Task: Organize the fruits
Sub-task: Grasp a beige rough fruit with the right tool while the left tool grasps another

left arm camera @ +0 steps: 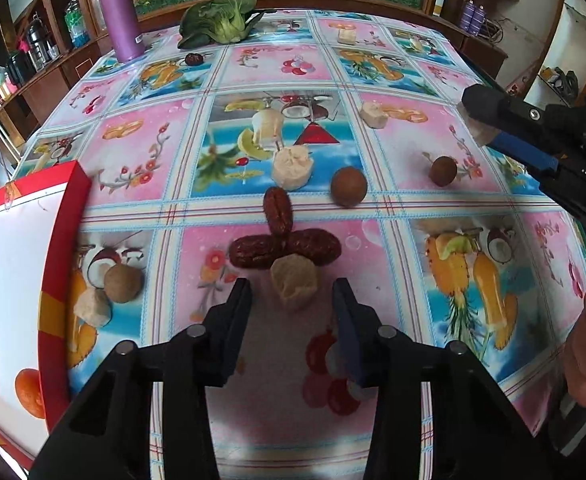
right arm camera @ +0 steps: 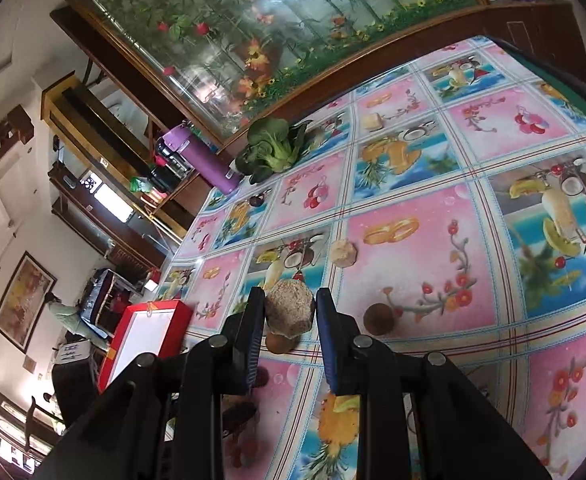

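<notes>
Left wrist view: three wrinkled dark-red dates (left arm camera: 277, 211) meet at frame centre, one lengthwise up-frame, two crosswise; three brown round fruits (left arm camera: 348, 187) and five free pale beige chunks (left arm camera: 294, 283) lie on the fruit-printed tablecloth (left arm camera: 141, 152). The left gripper (left arm camera: 292, 298) is spread open around the nearest chunk, without contact. Only the right wrist view shows the right gripper (right arm camera: 289, 312) clamping a sixth chunk (right arm camera: 289, 314) aloft.
</notes>
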A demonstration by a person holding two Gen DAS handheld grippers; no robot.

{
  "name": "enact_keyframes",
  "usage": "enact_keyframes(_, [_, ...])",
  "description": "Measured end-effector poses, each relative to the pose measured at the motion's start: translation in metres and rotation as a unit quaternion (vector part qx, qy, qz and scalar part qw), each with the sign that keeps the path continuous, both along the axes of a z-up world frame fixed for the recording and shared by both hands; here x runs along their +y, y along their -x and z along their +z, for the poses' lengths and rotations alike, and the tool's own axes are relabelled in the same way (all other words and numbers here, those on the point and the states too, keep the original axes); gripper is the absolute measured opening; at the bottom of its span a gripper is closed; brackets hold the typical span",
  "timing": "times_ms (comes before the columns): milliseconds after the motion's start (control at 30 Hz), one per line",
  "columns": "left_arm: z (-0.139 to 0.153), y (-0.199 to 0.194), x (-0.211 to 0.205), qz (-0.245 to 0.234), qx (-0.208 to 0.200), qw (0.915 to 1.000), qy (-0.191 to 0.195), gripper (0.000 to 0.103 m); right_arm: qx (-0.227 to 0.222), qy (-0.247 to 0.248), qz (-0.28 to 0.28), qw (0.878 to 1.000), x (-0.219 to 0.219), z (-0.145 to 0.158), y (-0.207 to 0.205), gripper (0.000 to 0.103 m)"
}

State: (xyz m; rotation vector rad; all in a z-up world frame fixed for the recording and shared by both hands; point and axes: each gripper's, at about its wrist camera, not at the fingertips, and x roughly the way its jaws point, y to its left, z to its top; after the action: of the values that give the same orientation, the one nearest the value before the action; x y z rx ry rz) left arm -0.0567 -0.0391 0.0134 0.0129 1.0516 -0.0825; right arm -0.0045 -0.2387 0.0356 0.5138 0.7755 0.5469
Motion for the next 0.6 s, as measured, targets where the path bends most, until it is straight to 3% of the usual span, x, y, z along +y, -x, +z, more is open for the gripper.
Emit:
enact_keyframes(33, [0.000, -0.002, -0.001, 0.002, -0.002, 1.0000, 0.001, 0.033, -0.001, 0.000, 0.000, 1.000, 0.000, 0.000, 0.000, 0.024])
enact_keyframes(133, [0.000, -0.005, -0.003, 0.008, -0.007, 0.9999, -0.002, 0.026, 0.003, -0.011, 0.006, 1.000, 0.000, -0.001, -0.001, 0.025])
enact_keyframes(367, [0.003, 0.007, 0.000, 0.022, -0.023, 0.9995, -0.007, 0.026, 0.007, -0.028, 0.012, 1.000, 0.003, -0.003, -0.002, 0.024])
enact_keyframes(600, [0.035, 0.050, 0.024, 0.062, -0.052, 0.9959, -0.039, 0.026, 0.020, -0.036, 0.020, 0.999, 0.005, -0.009, -0.004, 0.024])
